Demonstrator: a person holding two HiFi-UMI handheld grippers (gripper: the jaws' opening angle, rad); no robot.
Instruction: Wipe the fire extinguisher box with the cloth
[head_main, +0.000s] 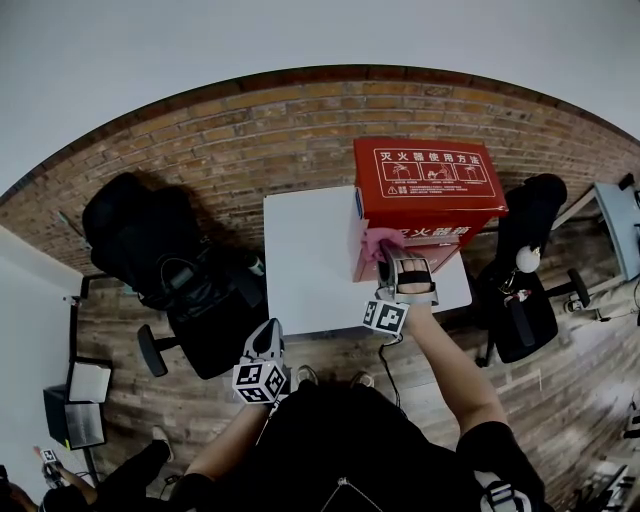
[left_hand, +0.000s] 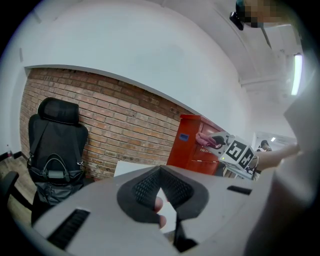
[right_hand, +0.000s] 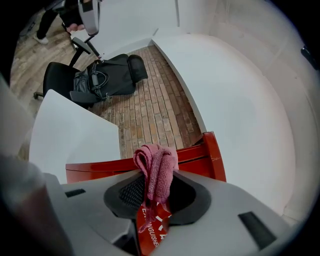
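Note:
The red fire extinguisher box (head_main: 428, 190) stands at the far right of a white table (head_main: 310, 260). My right gripper (head_main: 395, 262) is shut on a pink cloth (head_main: 378, 243) and holds it against the box's lower front face. In the right gripper view the cloth (right_hand: 156, 167) hangs bunched between the pads, with the red box (right_hand: 200, 155) just behind it. My left gripper (head_main: 265, 345) hangs below the table's near edge, away from the box. Its tips (left_hand: 160, 170) meet with nothing between them. From there the box (left_hand: 192, 142) and cloth (left_hand: 206, 140) show to the right.
A black office chair (head_main: 150, 240) with a dark bag on it stands left of the table. Another black chair (head_main: 525, 290) is close on the right. A brick wall runs behind the table. Someone's legs (head_main: 130, 470) show at the lower left.

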